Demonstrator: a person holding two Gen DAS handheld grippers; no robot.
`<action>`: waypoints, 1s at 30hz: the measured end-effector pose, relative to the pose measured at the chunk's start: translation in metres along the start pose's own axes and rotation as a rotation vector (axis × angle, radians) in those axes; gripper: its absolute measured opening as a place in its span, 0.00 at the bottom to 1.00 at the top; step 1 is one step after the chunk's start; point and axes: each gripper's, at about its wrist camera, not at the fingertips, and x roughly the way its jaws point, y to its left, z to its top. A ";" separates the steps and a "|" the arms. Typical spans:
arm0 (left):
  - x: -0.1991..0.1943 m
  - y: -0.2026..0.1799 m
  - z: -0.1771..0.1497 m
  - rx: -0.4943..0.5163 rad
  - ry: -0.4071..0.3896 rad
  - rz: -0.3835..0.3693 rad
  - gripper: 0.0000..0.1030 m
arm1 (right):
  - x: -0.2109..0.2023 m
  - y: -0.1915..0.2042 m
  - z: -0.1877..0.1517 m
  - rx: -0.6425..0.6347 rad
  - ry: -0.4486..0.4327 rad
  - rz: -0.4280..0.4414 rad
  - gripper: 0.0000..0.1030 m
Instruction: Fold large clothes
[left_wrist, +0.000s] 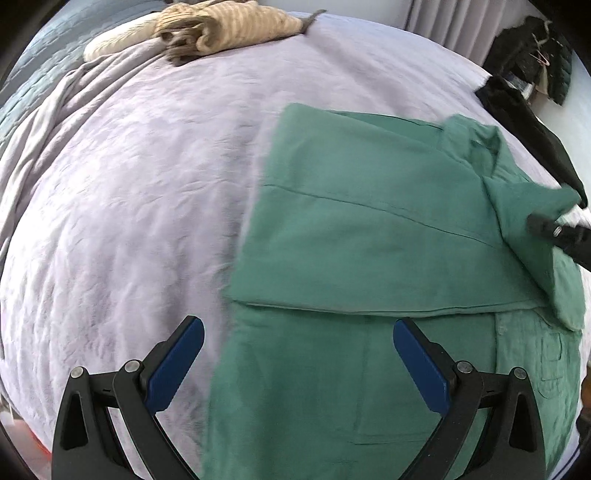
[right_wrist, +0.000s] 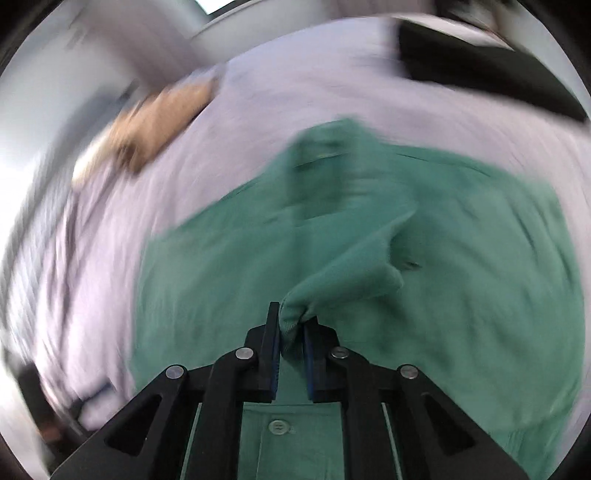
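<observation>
A green button shirt (left_wrist: 369, 240) lies partly folded on the pale lilac bedspread (left_wrist: 129, 203). My left gripper (left_wrist: 298, 343) is open and empty, just above the shirt's near left edge. My right gripper (right_wrist: 293, 325) is shut on a bunched green sleeve or corner of the shirt (right_wrist: 340, 273) and holds it lifted over the garment. It also shows in the left wrist view (left_wrist: 546, 225) at the far right, pinching the raised fabric. The right wrist view is blurred by motion.
A beige striped garment (left_wrist: 221, 29) lies bundled at the far end of the bed. A black garment (left_wrist: 528, 129) lies along the bed's right edge. Grey curtains (left_wrist: 443, 18) hang behind.
</observation>
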 end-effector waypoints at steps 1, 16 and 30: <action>0.002 0.006 0.000 -0.011 0.007 0.009 1.00 | 0.006 0.012 -0.005 -0.066 0.033 -0.031 0.20; 0.010 -0.047 0.020 0.068 0.042 -0.173 1.00 | -0.037 -0.108 -0.078 0.278 0.100 0.073 0.51; 0.058 -0.134 0.049 0.150 0.076 -0.114 1.00 | -0.063 -0.302 -0.173 1.259 -0.237 0.368 0.24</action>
